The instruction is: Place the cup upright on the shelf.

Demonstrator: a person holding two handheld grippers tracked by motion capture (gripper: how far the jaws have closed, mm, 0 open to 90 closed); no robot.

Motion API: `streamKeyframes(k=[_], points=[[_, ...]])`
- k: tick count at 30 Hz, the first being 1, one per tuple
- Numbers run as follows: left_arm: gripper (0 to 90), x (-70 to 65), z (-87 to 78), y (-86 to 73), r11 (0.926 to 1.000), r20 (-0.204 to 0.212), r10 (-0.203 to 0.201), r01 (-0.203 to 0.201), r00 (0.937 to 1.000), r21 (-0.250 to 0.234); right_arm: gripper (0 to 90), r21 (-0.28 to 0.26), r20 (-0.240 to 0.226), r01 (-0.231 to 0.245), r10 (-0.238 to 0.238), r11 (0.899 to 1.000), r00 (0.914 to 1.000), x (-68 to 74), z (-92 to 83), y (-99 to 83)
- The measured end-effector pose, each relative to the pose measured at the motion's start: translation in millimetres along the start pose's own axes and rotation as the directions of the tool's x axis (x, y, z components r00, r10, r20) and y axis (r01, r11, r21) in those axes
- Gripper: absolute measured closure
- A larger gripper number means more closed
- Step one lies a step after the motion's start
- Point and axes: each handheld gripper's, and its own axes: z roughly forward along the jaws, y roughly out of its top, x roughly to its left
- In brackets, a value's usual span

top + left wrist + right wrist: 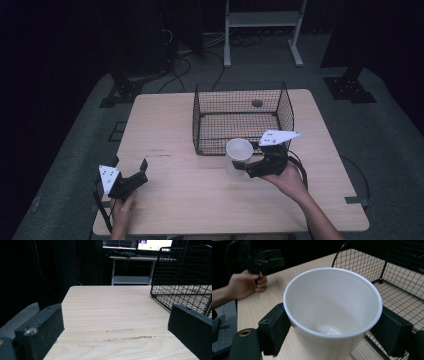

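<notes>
A white paper cup stands upright just in front of the black wire basket. My right gripper is shut on the cup, one jaw on each side of its wall below the rim. In the right gripper view the empty cup sits between the two black jaws, with the basket close behind it at the right. My left gripper rests at the table's front left corner, open, nothing between its jaws. In the left gripper view the gripper faces bare wood, with the basket at the right.
The light wooden table has open room on its left half and along the front. Around it lie grey floor, cables and dark stands. A white shelf frame stands beyond the table. In the right gripper view the other hand holds its gripper.
</notes>
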Motion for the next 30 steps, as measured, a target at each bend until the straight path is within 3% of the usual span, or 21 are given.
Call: streamKeyframes(k=[17, 30], points=[[0.0, 0.0, -0.2, 0.1, 1.0000, 0.000, -0.006, 0.006, 1.0000, 0.000, 19.9, -0.021, 0.012, 0.030, -0.030, 0.999, 0.9995, -18.8, 2.9, 44.9], [0.0, 0.5, -0.1, 0.1, 1.0000, 0.001, -0.007, 0.007, 1.0000, 0.000, 19.9, -0.007, 0.008, 0.024, -0.024, 1.000, 0.9997, -31.1, 12.8, 55.6]])
